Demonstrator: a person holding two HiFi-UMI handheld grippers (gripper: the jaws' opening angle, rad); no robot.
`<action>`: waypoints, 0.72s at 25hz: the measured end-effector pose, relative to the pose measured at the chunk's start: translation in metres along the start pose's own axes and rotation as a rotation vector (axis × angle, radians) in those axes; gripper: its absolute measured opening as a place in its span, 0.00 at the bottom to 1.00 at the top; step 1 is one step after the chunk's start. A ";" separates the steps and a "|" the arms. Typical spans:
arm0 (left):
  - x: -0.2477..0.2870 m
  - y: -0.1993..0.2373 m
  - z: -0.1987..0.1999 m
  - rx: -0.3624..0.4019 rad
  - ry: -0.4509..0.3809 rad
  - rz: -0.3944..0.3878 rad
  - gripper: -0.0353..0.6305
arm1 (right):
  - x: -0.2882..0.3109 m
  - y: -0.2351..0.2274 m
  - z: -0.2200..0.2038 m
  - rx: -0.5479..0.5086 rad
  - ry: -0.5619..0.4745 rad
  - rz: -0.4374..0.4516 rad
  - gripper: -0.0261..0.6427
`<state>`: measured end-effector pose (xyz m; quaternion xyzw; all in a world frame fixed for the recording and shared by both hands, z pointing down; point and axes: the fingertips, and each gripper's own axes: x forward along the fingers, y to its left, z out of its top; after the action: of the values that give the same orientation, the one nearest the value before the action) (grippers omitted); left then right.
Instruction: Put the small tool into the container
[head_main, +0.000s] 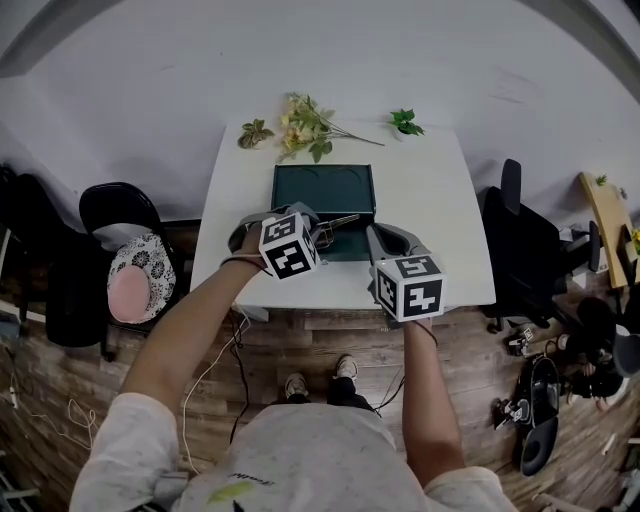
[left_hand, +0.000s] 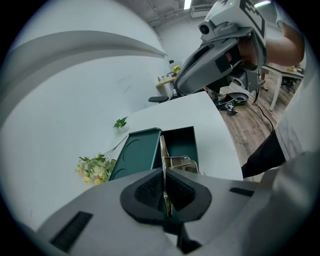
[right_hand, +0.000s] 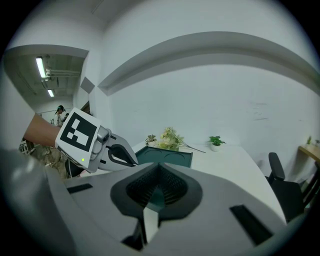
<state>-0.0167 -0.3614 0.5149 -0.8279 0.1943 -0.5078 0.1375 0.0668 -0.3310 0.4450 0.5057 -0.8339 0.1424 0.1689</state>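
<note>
A dark green container (head_main: 352, 254) lies open at the middle of the white table (head_main: 440, 210), its lid (head_main: 322, 190) folded back on the far side. My left gripper (head_main: 322, 232) is shut on a small thin metal tool (head_main: 341, 220), which it holds over the container's near part. In the left gripper view the tool (left_hand: 162, 150) runs edge-on between the pads (left_hand: 150, 190) towards the open box (left_hand: 181, 142). My right gripper (head_main: 376, 236) hovers just right of the container with its tips shut and nothing between them (right_hand: 159, 167).
Artificial flowers (head_main: 305, 125), a small leafy sprig (head_main: 255, 132) and a tiny potted plant (head_main: 404, 122) lie along the table's far edge. A chair with a patterned cushion (head_main: 140, 275) stands left, a black chair (head_main: 520, 240) right. Cables and shoes litter the wooden floor.
</note>
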 end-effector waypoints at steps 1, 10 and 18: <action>0.003 -0.001 -0.001 0.008 0.007 -0.007 0.05 | 0.002 -0.001 0.000 -0.001 0.002 0.003 0.05; 0.024 0.000 -0.004 0.053 0.054 -0.035 0.05 | 0.017 -0.009 -0.004 -0.001 0.021 0.030 0.05; 0.038 0.004 -0.004 0.073 0.079 -0.049 0.05 | 0.027 -0.017 -0.007 0.001 0.039 0.047 0.05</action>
<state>-0.0051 -0.3825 0.5451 -0.8062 0.1607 -0.5501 0.1471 0.0708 -0.3572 0.4639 0.4832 -0.8421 0.1563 0.1815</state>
